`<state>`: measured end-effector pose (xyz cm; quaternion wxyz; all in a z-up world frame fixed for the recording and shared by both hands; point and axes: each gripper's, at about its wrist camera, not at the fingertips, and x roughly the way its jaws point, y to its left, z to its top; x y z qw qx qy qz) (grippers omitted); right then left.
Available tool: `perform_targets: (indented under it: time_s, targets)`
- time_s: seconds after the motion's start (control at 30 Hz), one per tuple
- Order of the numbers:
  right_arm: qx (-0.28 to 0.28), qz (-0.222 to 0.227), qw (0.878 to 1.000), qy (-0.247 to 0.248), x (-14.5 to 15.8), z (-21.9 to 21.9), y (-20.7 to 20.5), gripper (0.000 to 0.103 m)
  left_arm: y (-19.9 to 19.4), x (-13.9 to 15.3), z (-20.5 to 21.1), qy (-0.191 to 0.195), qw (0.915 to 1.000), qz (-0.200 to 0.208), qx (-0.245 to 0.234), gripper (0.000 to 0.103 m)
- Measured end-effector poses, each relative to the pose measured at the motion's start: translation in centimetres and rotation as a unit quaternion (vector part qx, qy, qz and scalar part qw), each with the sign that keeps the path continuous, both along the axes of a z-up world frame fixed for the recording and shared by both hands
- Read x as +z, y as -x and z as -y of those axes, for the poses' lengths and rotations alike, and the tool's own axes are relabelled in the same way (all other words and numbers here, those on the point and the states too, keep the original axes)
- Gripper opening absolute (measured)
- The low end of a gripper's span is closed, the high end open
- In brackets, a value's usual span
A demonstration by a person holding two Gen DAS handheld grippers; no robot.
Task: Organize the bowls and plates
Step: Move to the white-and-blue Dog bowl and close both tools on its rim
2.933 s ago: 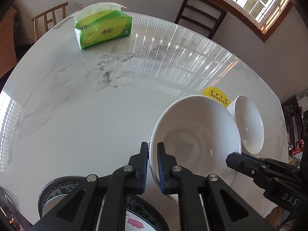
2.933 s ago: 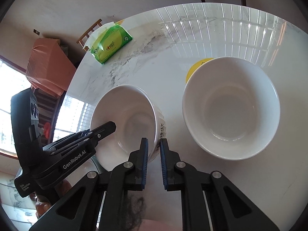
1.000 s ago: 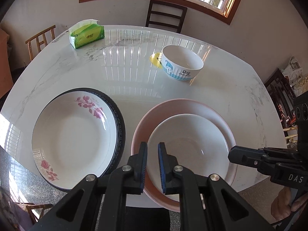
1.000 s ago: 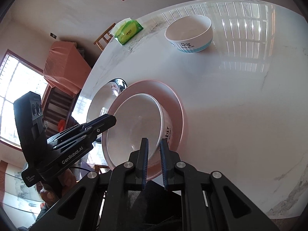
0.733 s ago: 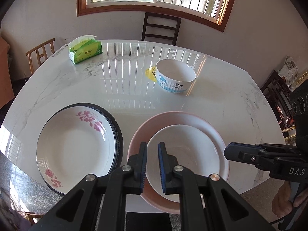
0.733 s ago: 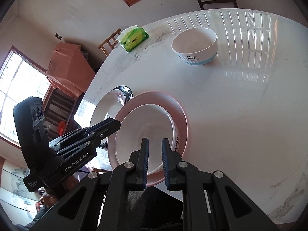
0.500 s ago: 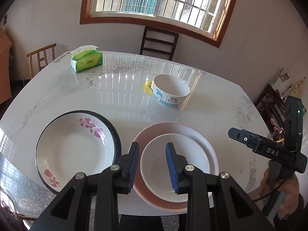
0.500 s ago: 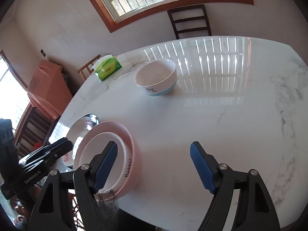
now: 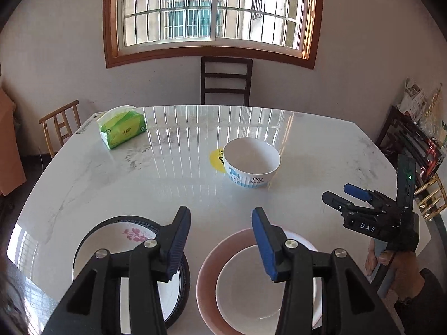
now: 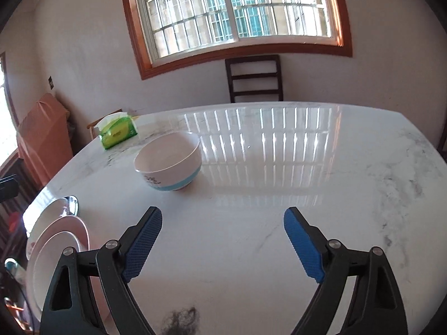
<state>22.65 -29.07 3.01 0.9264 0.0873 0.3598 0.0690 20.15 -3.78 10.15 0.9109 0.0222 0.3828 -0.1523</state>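
Observation:
A plain white bowl (image 9: 251, 287) sits inside a pink plate (image 9: 212, 256) at the table's near edge; both show at the far left of the right wrist view (image 10: 53, 251). A black-rimmed floral plate (image 9: 117, 234) lies left of them. A white bowl with a blue band (image 9: 251, 163) stands mid-table, also in the right wrist view (image 10: 169, 164). My left gripper (image 9: 222, 215) is open and empty above the near edge. My right gripper (image 10: 223, 215) is open and empty, seen at the right in the left wrist view (image 9: 338, 195).
A green tissue pack (image 9: 121, 129) lies at the far left of the marble table (image 9: 321, 145). A yellow sticker (image 9: 216, 156) lies beside the banded bowl. A dark chair (image 9: 226, 81) stands behind the table, a wooden chair (image 9: 60, 125) at its left.
Both grippers carried the white bowl into the pink plate, let go of its rim, opened wide and pulled back and up. The banded bowl has stayed put.

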Motion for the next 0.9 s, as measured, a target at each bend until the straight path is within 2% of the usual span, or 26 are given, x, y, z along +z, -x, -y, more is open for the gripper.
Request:
perform_targets:
  time_s: [0.03,0.07,0.13,0.23,0.37,0.5,0.53,0.67,0.7,0.8,0.87,0.9]
  targets:
    - [-0.004,-0.005,1.000,0.003,0.0,0.1,-0.6,0.080,-1.2,-0.2,0.1,0.003,0.9999,-0.012,-0.006,0.047]
    - [-0.017,0.013,1.000,0.009,0.3,0.3,-0.7,0.079,-2.4,-0.4,0.1,0.008,0.9997,-0.021,-0.006,0.047]
    - [-0.045,0.082,0.995,0.033,1.0,0.8,-0.2,0.079,-4.5,-0.7,-0.2,0.026,0.9992,-0.031,0.004,0.047]
    - [-0.079,0.160,0.981,0.070,1.4,1.1,0.5,0.080,-7.0,-1.2,-0.7,0.044,0.9984,-0.029,0.020,0.047]
    - [-0.111,0.227,0.963,0.099,0.8,0.8,1.7,0.087,-9.3,-2.0,-0.7,0.033,0.9987,-0.012,0.038,0.047]
    - [-0.129,0.247,0.949,0.148,0.6,-0.7,2.5,0.094,-11.6,-3.9,-0.6,0.048,0.9973,-0.046,0.032,0.047]
    - [-0.143,0.250,0.944,0.164,0.6,-1.0,2.7,0.099,-12.2,-4.5,-0.6,0.057,0.9962,-0.058,0.032,0.047]
    - [-0.204,0.233,0.934,0.179,0.5,-0.4,3.8,0.102,-13.9,-6.6,-1.0,0.112,0.9872,-0.109,0.033,0.047]
    - [-0.220,0.220,0.933,0.179,0.4,0.1,4.0,0.102,-14.1,-6.8,-1.0,0.114,0.9864,-0.113,0.034,0.047]
    - [-0.209,0.216,0.945,0.127,0.4,1.8,4.5,0.102,-14.7,-6.8,-0.4,0.091,0.9896,-0.107,0.030,0.047]
    - [-0.188,0.200,0.954,0.122,0.2,1.7,4.0,0.102,-15.1,-6.3,0.1,0.068,0.9923,-0.101,0.022,0.047]
    - [-0.175,0.205,0.955,0.127,0.2,1.2,4.1,0.102,-15.2,-6.2,0.4,0.062,0.9932,-0.097,0.015,0.047]
